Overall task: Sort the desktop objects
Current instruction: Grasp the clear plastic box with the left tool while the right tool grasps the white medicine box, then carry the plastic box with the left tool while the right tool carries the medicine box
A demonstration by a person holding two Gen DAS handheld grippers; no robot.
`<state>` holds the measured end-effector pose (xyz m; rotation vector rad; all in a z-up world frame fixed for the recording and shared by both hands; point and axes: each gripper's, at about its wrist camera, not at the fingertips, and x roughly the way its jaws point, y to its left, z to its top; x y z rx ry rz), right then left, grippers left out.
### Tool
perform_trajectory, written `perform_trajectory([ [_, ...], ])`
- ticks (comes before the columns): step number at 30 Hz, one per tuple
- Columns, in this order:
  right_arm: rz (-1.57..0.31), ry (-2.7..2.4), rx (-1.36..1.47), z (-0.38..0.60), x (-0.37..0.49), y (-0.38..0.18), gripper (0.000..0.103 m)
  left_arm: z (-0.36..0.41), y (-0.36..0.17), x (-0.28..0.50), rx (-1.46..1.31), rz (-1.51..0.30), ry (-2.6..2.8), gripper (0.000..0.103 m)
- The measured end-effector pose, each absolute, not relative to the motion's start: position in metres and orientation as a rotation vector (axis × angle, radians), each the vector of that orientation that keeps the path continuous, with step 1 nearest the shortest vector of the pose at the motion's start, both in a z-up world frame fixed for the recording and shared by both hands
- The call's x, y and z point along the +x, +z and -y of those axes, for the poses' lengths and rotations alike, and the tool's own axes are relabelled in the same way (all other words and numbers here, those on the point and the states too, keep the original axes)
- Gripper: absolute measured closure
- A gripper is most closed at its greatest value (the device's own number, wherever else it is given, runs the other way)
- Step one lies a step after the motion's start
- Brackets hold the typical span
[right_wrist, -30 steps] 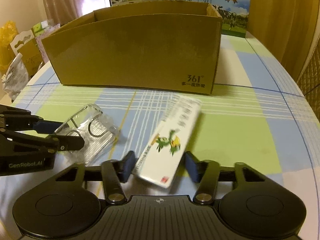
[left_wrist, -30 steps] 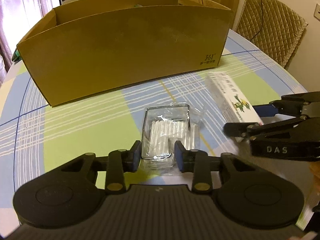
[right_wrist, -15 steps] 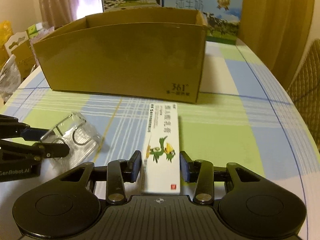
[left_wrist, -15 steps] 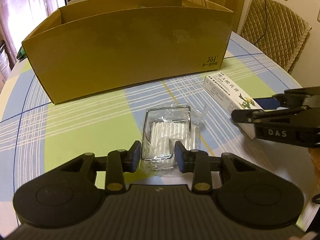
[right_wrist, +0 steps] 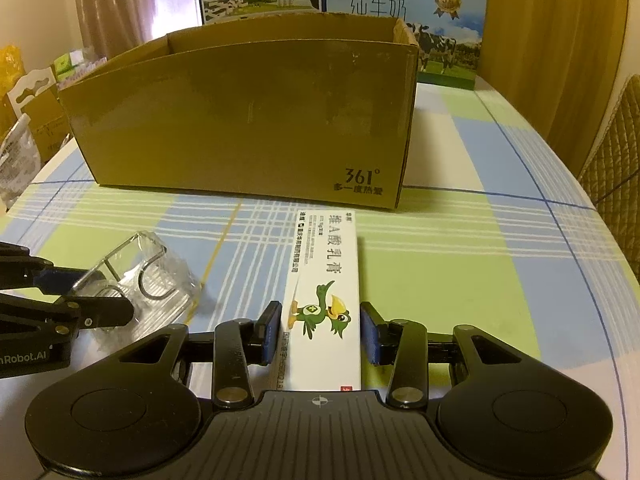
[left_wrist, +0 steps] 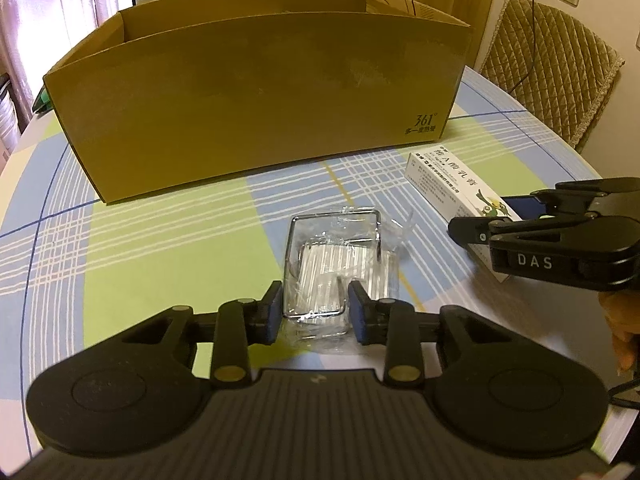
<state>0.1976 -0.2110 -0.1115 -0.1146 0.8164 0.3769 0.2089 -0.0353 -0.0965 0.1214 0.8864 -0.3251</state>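
Ointment box [right_wrist: 324, 300] sits between right gripper [right_wrist: 320, 332] jaws, clear packet [left_wrist: 332, 272] between left gripper [left_wrist: 316, 310] jaws; both narrow, grip unconfirmed. Next: clamp, lift into cardboard box [left_wrist: 256, 100].

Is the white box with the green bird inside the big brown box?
No, the white box lies on the tablecloth in front of the brown box.

A checked desk [left_wrist: 168, 248] fills the near scene; a quilted chair [left_wrist: 552, 68] stands far right, curtains [left_wrist: 60, 20] far left.
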Motion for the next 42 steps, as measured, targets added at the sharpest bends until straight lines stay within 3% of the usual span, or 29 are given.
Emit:
perform_trajectory([
  [20, -0.815, 0.378, -0.132, 0.201, 0.203, -0.112, 0.068, 0.036, -0.089, 0.208, 0.094, -0.880, -0.310, 0.077],
  [42, -0.733, 0.410, -0.093, 0.196, 0.182, -0.068, 0.068, 0.024, -0.062, 0.198, 0.070, -0.824, -0.280, 0.077],
])
